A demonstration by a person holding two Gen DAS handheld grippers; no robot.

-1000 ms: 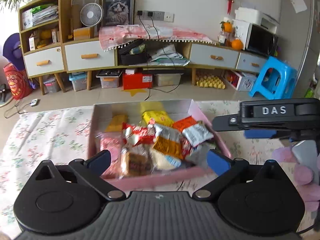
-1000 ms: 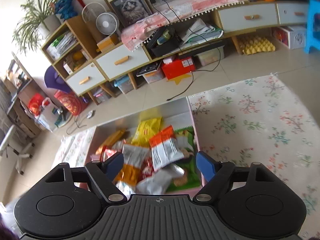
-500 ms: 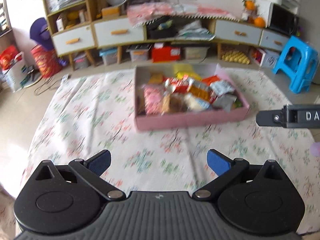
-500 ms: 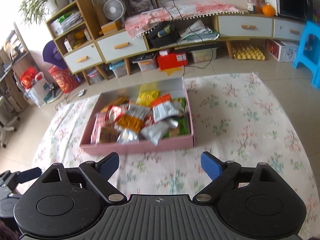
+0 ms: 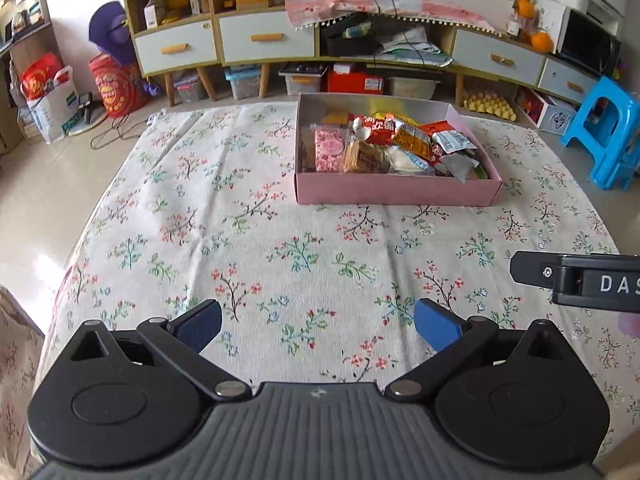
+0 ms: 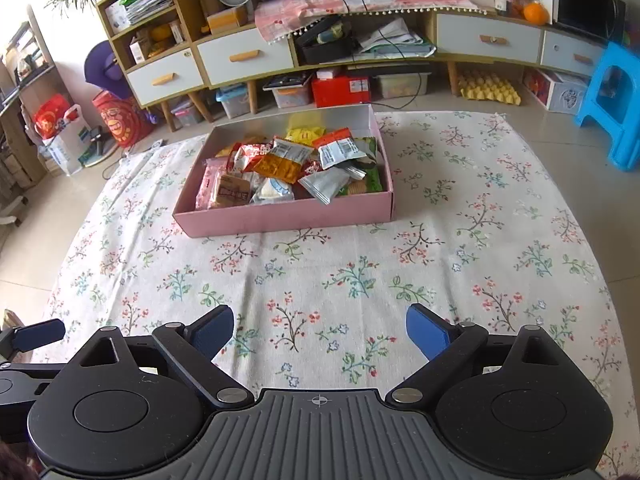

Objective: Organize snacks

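Flowered cloth (image 6: pixel 360 272) covers the worktop; ahead of both tools a pink box (image 6: pixel 288 216) of snacks (image 6: pixel 280 164) is seen. The left tool (image 5: pixel 318 326) is held wide and empty; the right tool (image 6: pixel 320 328), just opening, likewise.

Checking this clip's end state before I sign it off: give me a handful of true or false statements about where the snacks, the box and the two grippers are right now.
1. The snack packets all lie inside the pink box. True.
2. The right gripper is shut on a packet. False: its jaws stand open with nothing between them; they have just been opening.
3. The pink box sits on the floral cloth. True.
4. The left gripper is reaching into the box. False: it is open over bare cloth, well short of the box.
5. A blue stool stands on the cloth beside the box. False: it is on the floor, off the cloth's far right corner.
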